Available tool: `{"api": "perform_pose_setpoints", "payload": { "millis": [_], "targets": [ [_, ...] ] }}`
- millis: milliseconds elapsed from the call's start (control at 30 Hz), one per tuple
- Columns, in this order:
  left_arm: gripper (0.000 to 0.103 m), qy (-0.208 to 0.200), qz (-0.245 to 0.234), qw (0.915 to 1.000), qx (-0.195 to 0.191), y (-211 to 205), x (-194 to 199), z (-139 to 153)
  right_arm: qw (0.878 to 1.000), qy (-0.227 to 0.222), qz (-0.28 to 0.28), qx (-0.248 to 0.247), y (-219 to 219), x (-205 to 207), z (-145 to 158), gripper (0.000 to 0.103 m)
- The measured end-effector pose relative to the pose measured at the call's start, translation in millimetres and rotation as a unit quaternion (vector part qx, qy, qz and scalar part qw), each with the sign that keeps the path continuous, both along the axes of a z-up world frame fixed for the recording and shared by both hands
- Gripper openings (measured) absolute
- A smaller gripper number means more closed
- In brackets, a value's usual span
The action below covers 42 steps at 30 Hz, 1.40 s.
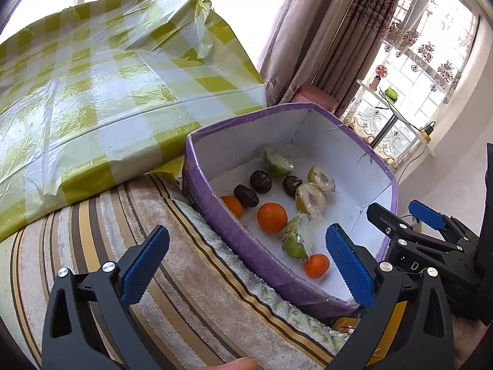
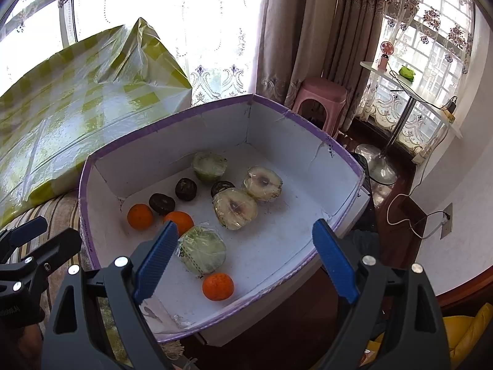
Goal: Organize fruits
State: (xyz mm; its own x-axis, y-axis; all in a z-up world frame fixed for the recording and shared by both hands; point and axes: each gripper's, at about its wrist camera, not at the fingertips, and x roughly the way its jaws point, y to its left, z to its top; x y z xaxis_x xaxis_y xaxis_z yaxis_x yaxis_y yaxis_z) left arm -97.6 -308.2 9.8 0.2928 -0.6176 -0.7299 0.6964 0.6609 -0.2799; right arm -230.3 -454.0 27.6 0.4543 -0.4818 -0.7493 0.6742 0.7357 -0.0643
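A purple-rimmed white box (image 1: 234,234) (image 2: 101,160) holds three oranges (image 2: 217,286), three dark round fruits (image 2: 185,189) and several plastic-wrapped halved green fruits (image 2: 202,253). My left gripper (image 1: 246,268) is open and empty, just above the box's near rim and the striped cloth. My right gripper (image 2: 245,262) is open and empty, hovering over the near part of the box above a wrapped half and an orange. The right gripper also shows at the right edge of the left wrist view (image 1: 403,219).
The box rests on a striped towel-covered surface (image 1: 107,231). A table with a yellow-checked plastic cloth (image 1: 107,86) stands behind left. A pink stool (image 2: 320,92), curtains and a small glass side table (image 2: 409,83) stand behind right.
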Motion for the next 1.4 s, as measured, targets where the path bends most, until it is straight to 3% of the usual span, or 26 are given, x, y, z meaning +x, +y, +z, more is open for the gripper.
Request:
{"api": "perform_pose_setpoints", "payload": {
  "millis": [1400],
  "targets": [
    [0.099,0.004,-0.001,1.0000,-0.001,1.4,1.8,-0.5,1.000,0.001,0.001,-0.001,-2.2,0.3,-1.0,0.089]
  ]
}}
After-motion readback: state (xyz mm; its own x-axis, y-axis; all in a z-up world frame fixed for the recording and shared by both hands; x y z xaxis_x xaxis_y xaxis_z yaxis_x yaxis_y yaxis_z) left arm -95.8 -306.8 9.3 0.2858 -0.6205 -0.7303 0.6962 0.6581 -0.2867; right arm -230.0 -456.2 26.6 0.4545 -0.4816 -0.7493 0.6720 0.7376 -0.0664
